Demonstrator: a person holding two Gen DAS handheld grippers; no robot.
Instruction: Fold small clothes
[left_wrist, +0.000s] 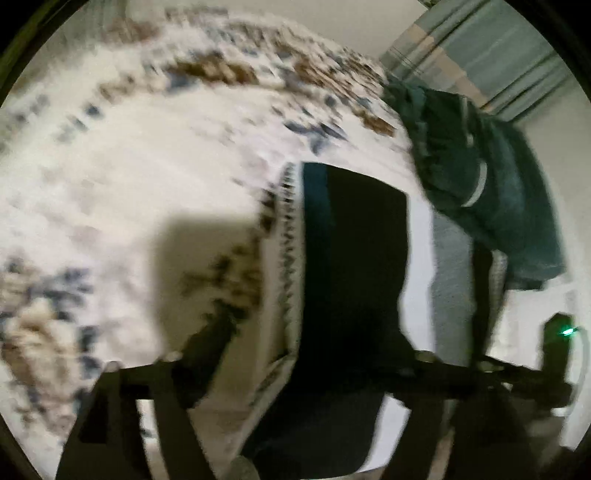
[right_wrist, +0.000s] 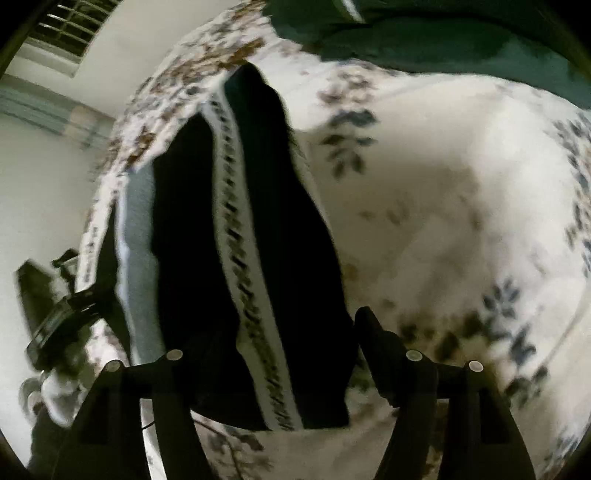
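- Black knitted garment (right_wrist: 258, 258) with a white patterned band down its length lies flat on the floral bedspread (right_wrist: 461, 184), doubled over into a long narrow strip, evidently so that a lengthwise fold is in place.
- Its grey-and-white edge (right_wrist: 136, 240) peeks out along one side, suggesting the upper layer does not quite cover the lower.
- Right gripper (right_wrist: 280, 376) stands over the near end of the strip with its jaws spread wide; the cloth lies between the fingers but the pads do not appear to press on it, so the garment looks released.
- Left gripper (left_wrist: 325, 365) is likewise parted above the other end of the same strip, though blur makes any contact hard to judge.
- Both tools straddle opposite ends, a stance that suits either letting go after a fold or taking hold for the next crosswise one.
- Dark teal clothes (left_wrist: 480, 177) sit heaped at the far edge of the bed, well apart, presumably waiting their turn.
- Striped curtain (left_wrist: 498, 55) hangs beyond.
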